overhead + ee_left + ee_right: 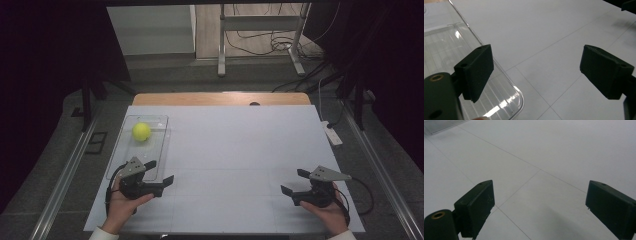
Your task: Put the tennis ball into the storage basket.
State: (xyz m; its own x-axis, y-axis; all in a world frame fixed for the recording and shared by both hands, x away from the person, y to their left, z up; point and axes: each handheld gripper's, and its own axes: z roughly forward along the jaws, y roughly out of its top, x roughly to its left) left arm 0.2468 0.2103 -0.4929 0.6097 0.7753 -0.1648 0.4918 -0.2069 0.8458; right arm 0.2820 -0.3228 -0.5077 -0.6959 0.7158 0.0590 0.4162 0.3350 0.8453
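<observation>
One white table (240, 150) bears a clear plastic tray (125, 160) at left, a yellow-green tennis ball (141, 131) in its upper end. Left gripper (161, 171) at the tray's lower edge and right gripper (294, 182) at lower right both gape empty. Likely an approach; the left must next reach up-frame to the ball.

Yellow ball (141, 131) — in clear tray (127, 155), seemingly.

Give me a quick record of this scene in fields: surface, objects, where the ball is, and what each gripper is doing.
surface: white table top
objects: clear tray, yellow-green ball
ball place: inside the tray, toward its far end
left gripper: jaws open, nothing between them, at the tray's near end
right gripper: jaws open, empty, over the bare table top at the right
contact with ball: none
</observation>
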